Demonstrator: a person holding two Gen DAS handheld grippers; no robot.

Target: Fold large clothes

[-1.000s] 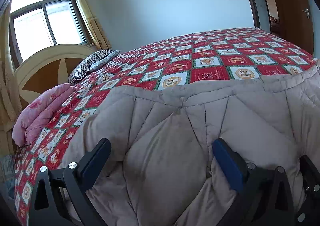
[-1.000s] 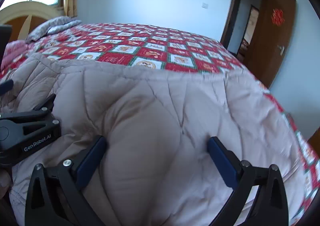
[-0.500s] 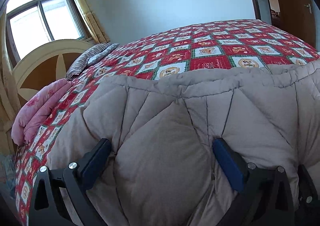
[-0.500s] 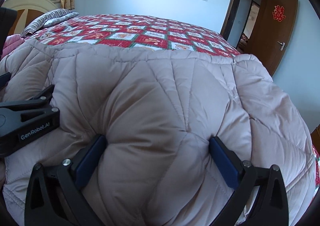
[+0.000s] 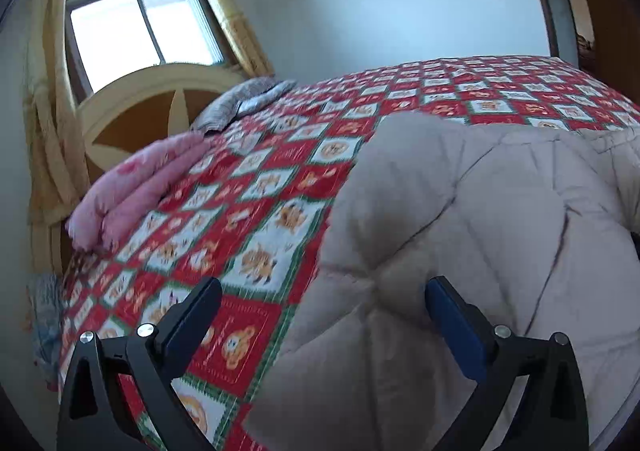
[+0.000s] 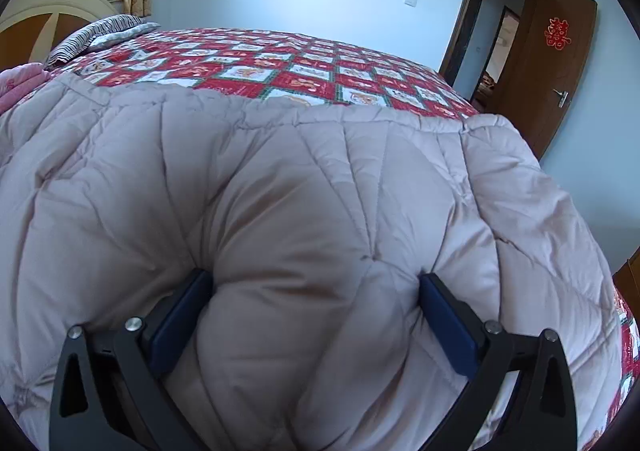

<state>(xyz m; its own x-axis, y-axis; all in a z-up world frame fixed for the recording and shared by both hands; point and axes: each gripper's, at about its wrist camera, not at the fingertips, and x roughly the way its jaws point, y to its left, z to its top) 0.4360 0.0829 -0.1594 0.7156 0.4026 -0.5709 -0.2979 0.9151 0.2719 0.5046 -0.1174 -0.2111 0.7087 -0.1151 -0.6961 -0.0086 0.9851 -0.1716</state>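
The puffy beige quilted coat [image 6: 320, 191] lies in a big soft heap on the near part of the bed [image 6: 304, 67], on top of the red checked bedspread [image 5: 256, 219]. My right gripper [image 6: 316, 311] has its jaws wide apart with a fat bulge of coat between them, pressing the pads [image 6: 180, 323]. My left gripper [image 5: 320, 315] sits at the coat's left edge, jaws wide apart too; one jaw is over the bedspread, the other against the coat. I think I am between folds. Next I need to close on an edge and bring it over. A pink blanket [image 5: 144, 183] lies by the headboard [image 5: 132, 111].
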